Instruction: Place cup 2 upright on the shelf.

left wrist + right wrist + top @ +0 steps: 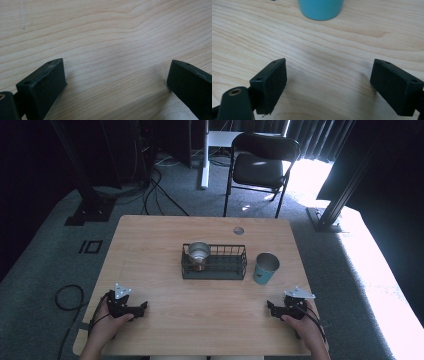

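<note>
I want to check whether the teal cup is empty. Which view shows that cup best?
The high view: the teal cup stands whole and upright on the table, right of the wire basket, its open mouth visible, though too small to judge the contents. The right gripper view catches just its base. The left gripper view faces bare wood.

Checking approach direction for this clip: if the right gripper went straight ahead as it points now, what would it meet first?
Probably the teal cup, standing ahead of the open right gripper, slightly left of centre, with bare table between.
</note>
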A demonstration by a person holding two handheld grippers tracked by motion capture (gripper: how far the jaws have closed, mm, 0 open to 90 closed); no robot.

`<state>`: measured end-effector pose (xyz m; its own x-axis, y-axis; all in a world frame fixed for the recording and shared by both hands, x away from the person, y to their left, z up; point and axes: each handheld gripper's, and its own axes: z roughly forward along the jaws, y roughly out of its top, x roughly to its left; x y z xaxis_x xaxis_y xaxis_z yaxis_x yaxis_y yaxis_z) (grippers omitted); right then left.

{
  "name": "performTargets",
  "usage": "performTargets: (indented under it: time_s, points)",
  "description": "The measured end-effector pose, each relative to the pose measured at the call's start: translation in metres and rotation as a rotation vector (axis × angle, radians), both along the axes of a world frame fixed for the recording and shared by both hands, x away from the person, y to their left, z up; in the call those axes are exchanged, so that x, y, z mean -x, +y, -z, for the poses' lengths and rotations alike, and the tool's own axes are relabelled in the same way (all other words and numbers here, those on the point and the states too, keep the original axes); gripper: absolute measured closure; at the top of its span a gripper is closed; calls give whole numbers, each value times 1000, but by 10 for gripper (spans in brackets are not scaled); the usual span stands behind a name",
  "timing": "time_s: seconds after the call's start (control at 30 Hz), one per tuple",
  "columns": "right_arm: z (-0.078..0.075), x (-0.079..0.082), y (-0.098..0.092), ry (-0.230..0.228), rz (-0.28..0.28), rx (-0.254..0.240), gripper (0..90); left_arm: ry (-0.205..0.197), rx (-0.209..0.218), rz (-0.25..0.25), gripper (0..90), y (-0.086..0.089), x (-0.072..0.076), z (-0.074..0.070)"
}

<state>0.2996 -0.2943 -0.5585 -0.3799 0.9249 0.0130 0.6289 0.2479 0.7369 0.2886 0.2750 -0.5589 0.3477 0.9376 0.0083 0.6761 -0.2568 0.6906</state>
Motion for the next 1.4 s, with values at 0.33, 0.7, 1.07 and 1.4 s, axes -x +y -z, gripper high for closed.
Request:
performTargets:
  time_s: [0.33,0.7,1.07,1.4]
  points:
    - [-9,-8,9,-61,8,-13,134,0,0,0,26,0,0,0]
    - [-14,-21,13,-112,31,-36,135,0,-1,0,26,0,0,0]
    - [-16,-33,17,-151,30,-78,134,0,0,0,26,0,0,0]
    - [-23,-46,20,-199,33,-115,130,0,-1,0,26,0,0,0]
